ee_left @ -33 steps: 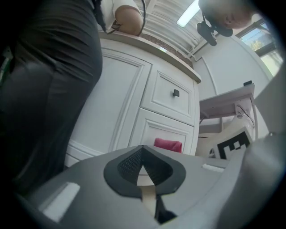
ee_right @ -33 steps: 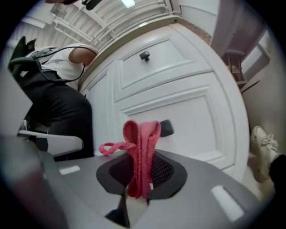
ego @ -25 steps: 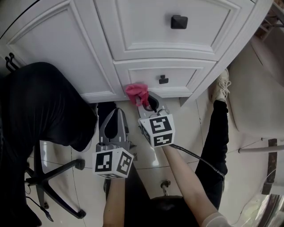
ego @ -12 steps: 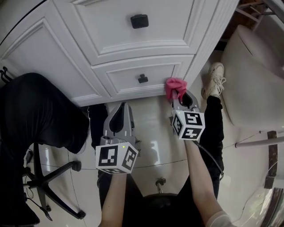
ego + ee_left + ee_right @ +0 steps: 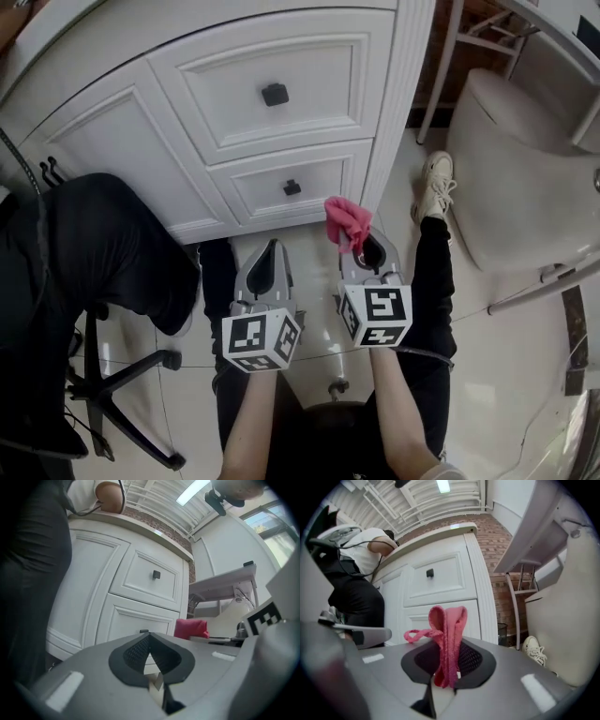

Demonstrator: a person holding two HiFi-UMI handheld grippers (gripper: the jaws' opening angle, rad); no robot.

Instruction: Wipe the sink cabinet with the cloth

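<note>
In the head view, the right gripper [image 5: 366, 251] points its pink cloth [image 5: 347, 220] at the bottom right corner of the white sink cabinet [image 5: 272, 141]. The cloth sits just beside the corner post, below the lower drawer [image 5: 292, 187]. Whether it touches the wood cannot be told from above. The left gripper [image 5: 265, 267] hangs parallel over the tiled floor [image 5: 309, 328], short of the cabinet, probably kept out of the wiping hand's way. In the left gripper view, its jaws are pressed together with nothing between them, and the cloth [image 5: 191, 629] shows off to its right, in front of the cabinet's base. In the right gripper view, the jaws pinch the cloth [image 5: 447, 639] at its folded middle, so a bunched loop stands forward of the tips as a pad, with one thin strand trailing left. Here the cabinet front [image 5: 440, 583] looks a little apart from the cloth, and the toilet [image 5: 567, 620] crowds the right side, leaving a narrow gap at that corner.
</note>
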